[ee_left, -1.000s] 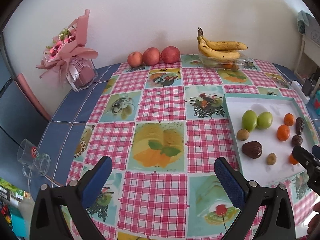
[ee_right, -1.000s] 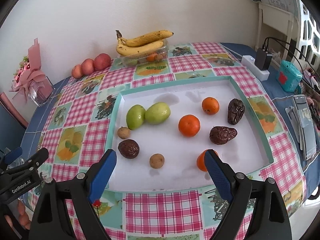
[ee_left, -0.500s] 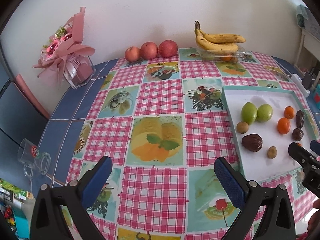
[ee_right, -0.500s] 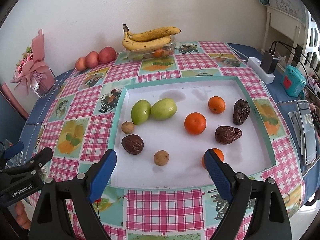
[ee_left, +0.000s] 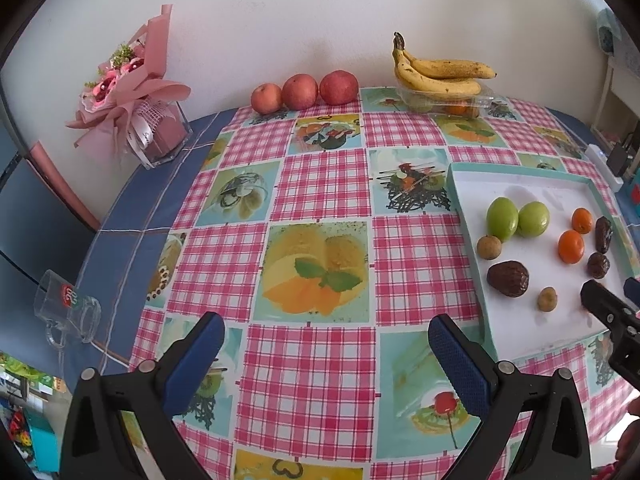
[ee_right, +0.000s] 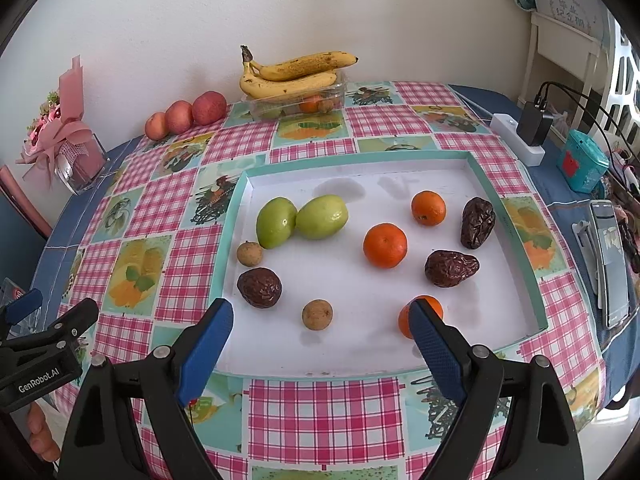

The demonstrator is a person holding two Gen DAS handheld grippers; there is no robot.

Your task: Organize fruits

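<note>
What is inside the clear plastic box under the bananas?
Through the clear plastic box an orange fruit and a small brown one show. The bananas on top cover the rest.

On the side of the left gripper [ee_right: 44,322], as the right wrist camera shows it just left of the tablecloth's edge, we read the white lettering "GenRobot.AI". On the glass mug [ee_left: 66,308] lying on its side left of the tablecloth, we see a round red and green badge with white figures that look like "20", though we cannot be sure. The framed sign [ee_right: 570,10] on the wall behind the table carries characters too small for us to read.
</note>
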